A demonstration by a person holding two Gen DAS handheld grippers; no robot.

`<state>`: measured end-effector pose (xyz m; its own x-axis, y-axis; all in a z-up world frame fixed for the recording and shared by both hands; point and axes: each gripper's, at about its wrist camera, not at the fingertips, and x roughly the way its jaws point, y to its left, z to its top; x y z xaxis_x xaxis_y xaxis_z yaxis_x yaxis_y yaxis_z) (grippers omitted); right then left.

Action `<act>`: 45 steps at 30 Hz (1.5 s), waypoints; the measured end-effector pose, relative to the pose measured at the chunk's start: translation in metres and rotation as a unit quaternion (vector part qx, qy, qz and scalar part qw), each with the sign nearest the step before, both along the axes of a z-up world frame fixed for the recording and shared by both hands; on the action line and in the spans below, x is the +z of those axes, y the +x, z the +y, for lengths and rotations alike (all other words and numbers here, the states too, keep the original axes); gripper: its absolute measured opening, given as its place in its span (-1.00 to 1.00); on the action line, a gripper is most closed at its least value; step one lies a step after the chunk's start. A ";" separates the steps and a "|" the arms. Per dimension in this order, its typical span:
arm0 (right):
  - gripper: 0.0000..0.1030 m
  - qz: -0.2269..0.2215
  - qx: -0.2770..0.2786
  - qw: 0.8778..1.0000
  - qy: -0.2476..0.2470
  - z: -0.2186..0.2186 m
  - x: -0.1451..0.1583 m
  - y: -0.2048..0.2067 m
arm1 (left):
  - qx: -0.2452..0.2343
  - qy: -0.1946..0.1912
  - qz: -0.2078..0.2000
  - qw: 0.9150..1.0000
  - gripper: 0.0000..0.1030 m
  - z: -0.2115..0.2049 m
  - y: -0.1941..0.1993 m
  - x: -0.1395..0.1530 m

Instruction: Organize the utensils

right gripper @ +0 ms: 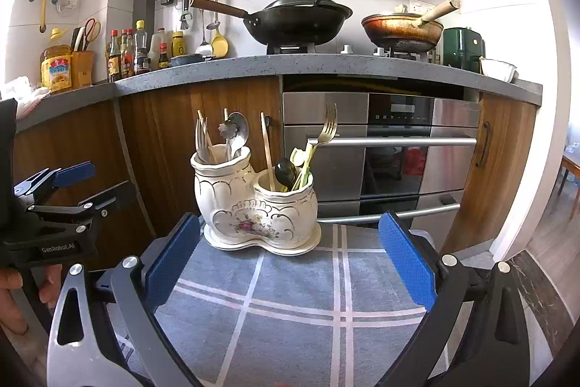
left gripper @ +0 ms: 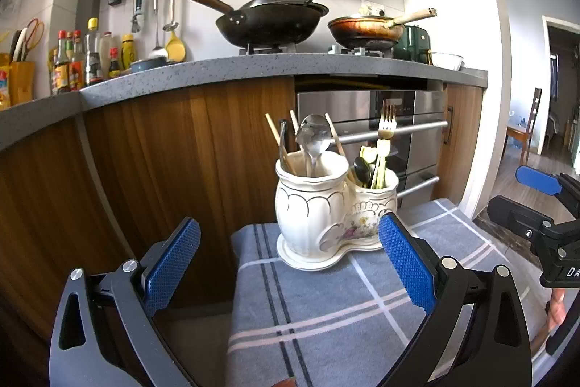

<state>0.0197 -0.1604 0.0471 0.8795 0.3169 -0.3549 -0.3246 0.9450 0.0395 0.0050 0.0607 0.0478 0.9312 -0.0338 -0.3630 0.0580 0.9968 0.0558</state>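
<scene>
- While both grippers, left gripper [left gripper: 290,263] and right gripper [right gripper: 290,263], hover with fingers apart and empty, note the ceramic holder [right gripper: 253,202] is heavy, glazed, breakable.
- Pinch slim metal utensils [right gripper: 232,136] at their stiff upright shafts; they're slick.

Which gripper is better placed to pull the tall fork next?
Right, probably. The fork stands in the holder's right cup, nearer the open right gripper. The left gripper, also open, sits further left.

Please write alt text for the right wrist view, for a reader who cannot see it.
A white two-pot utensil holder with spoons, forks and chopsticks stands on a blue checked cloth, beyond the open right gripper. Behind are an oven and a counter with two pans.
</scene>
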 end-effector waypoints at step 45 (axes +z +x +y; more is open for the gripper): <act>0.89 -0.002 0.000 1.000 -0.002 0.000 0.000 -0.001 | -0.006 0.002 0.001 1.000 0.90 -0.008 0.000 0.002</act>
<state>0.0184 -0.1599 0.0475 0.8816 0.3144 -0.3521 -0.3239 0.9455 0.0331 0.0050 0.0530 0.0503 0.9303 -0.0443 -0.3641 0.0706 0.9957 0.0594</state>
